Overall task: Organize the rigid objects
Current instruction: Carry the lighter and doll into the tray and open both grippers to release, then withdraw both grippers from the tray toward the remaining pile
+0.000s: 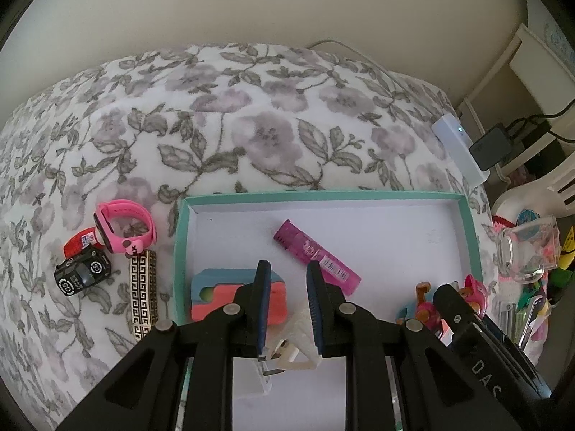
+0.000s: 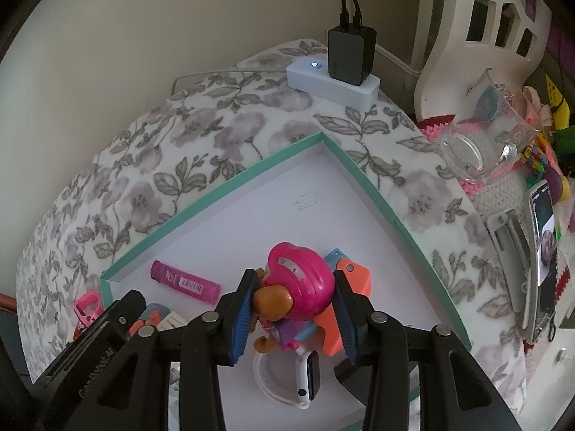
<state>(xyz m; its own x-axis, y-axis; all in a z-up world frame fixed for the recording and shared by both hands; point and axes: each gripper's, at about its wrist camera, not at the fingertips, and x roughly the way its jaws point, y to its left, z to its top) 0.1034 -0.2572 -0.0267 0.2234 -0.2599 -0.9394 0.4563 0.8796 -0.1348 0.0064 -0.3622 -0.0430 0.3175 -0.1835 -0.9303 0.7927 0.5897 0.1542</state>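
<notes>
Left gripper (image 1: 287,309): jaws drawn in as close as they go, clamped on a whitish translucent plastic piece (image 1: 300,337) that sits low between the blue pads, over the white floor of the tray.
Right gripper (image 2: 293,309): jaws part open, a toy figure (image 2: 294,280) between them; its magenta helmet fills most of the gap, but whether the pads press on it cannot be told.
Toy figure: brown body, magenta helmet, purple and pink lower parts, inside the tray near its right wall.
White watch (image 2: 305,377): dark face, white strap, lying on the tray floor just below the figure.
Orange and blue block (image 2: 354,283): just behind the figure, touching or nearly so.
Foam block (image 1: 215,294): salmon and blue, in the near left corner of the tray, beside the left gripper's left finger.
Magenta tube (image 1: 318,256): barcode label, lying slantwise mid-tray, apart from the rest.
Tray (image 1: 323,195): shallow, white inside, teal rim, on a flowered blanket (image 1: 251,115).
Outside, left of the tray: patterned bar (image 1: 143,298), black toy car (image 1: 82,276), pink watch (image 1: 124,226).
Far right: white power strip (image 2: 332,80) carrying a black charger (image 2: 350,54).
</notes>
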